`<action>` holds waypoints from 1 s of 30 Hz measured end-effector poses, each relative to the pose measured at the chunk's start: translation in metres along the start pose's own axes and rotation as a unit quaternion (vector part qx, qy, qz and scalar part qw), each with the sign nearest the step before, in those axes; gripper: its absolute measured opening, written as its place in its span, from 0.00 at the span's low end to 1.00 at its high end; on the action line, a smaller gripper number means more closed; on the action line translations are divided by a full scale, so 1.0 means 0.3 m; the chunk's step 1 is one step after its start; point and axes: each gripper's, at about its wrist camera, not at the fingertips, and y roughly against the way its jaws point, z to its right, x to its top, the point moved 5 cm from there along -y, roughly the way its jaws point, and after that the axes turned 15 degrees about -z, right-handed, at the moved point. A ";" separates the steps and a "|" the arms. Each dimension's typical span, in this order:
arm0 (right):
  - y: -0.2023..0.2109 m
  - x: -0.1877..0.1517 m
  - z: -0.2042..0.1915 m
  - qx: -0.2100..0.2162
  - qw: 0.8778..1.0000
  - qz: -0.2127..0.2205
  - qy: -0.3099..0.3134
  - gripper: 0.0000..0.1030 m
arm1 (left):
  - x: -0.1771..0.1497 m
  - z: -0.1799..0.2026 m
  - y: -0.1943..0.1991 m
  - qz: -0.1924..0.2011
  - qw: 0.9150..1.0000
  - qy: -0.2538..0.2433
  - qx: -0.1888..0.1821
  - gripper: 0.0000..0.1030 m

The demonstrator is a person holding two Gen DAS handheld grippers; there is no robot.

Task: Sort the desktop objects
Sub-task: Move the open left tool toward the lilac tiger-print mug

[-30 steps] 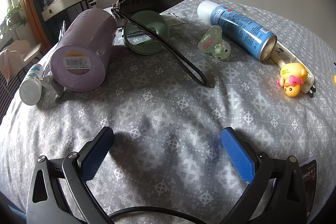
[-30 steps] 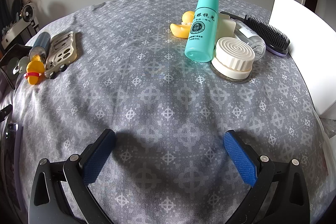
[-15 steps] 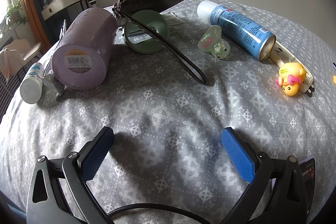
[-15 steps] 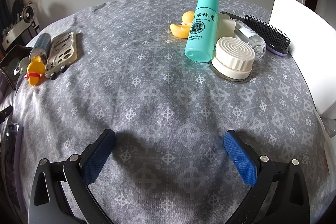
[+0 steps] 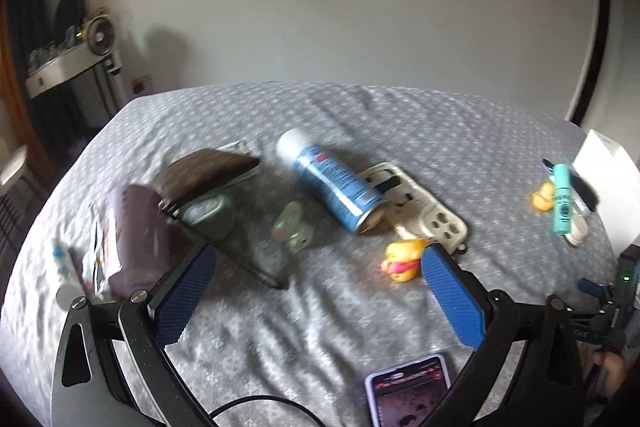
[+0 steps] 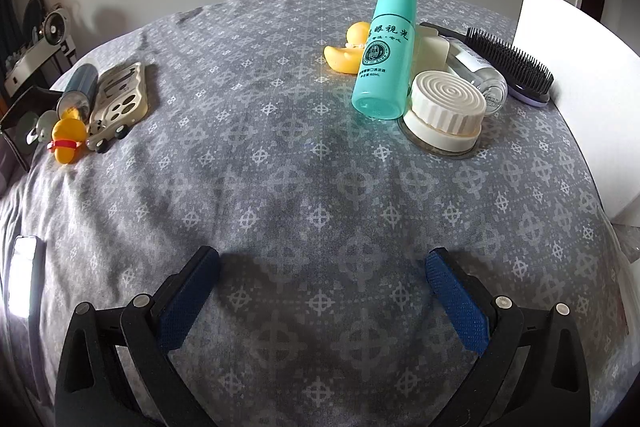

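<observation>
Left wrist view: both pairs of fingers are spread and empty, so the left gripper should centre on the yellow duck toy beside its right finger before pinching.

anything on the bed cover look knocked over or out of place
Nothing is spilled or visibly damaged. The blue spray can lies on its side, its base overlapping the beige phone case. The teal bottle also lies tipped over, beside the white ribbed jar. Both the left claw and right claw are open and empty.
</observation>
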 end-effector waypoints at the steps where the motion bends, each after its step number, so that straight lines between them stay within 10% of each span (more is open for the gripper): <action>1: 0.000 0.000 0.000 0.000 1.000 0.000 0.000 1.00 | 0.022 0.032 0.001 -0.008 1.000 -0.022 -0.009 1.00; 6: -0.001 0.003 -0.001 -0.002 1.000 0.000 0.001 1.00 | 0.020 0.115 -0.100 -0.057 0.995 -0.076 0.007 1.00; 20: -0.002 0.001 -0.003 -0.005 1.000 0.000 0.001 1.00 | -0.112 -0.528 0.013 -0.009 0.978 0.161 0.130 1.00; 25: -0.003 0.003 -0.006 -0.008 1.000 -0.001 0.003 1.00 | -0.149 -0.705 -0.049 -0.039 0.963 0.253 0.083 1.00; 30: -0.003 0.004 -0.007 -0.009 1.000 -0.001 0.003 1.00 | -0.095 -0.686 -0.177 -0.096 0.973 0.195 0.074 1.00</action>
